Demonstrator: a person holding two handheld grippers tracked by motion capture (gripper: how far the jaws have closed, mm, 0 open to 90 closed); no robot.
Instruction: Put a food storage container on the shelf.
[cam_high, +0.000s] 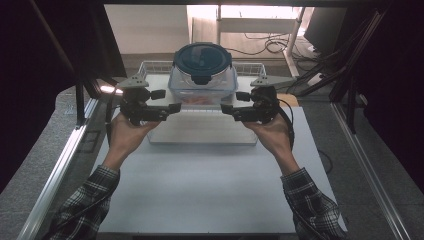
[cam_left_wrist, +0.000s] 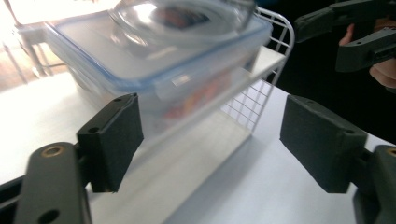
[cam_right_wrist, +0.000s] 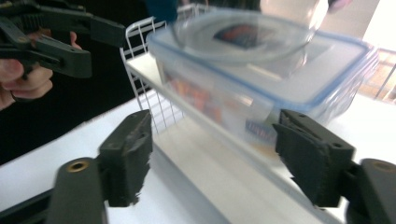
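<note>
A clear plastic box (cam_high: 202, 86) with a blue-rimmed lid sits on the white shelf (cam_high: 202, 131) at the far middle of the table (cam_high: 210, 185), with a round container with a dark blue lid (cam_high: 202, 59) stacked on top and a wire basket (cam_high: 150, 66) behind. The left gripper (cam_high: 167, 101) and right gripper (cam_high: 231, 103) flank the box at its near corners, jaws apart and holding nothing. In both gripper views the box is beyond the pads, not between them. This looks like the step just after setting the stack down, though blur makes contact hard to judge. Next would be drawing both grippers back toward the near edge without nudging the stack.
</note>
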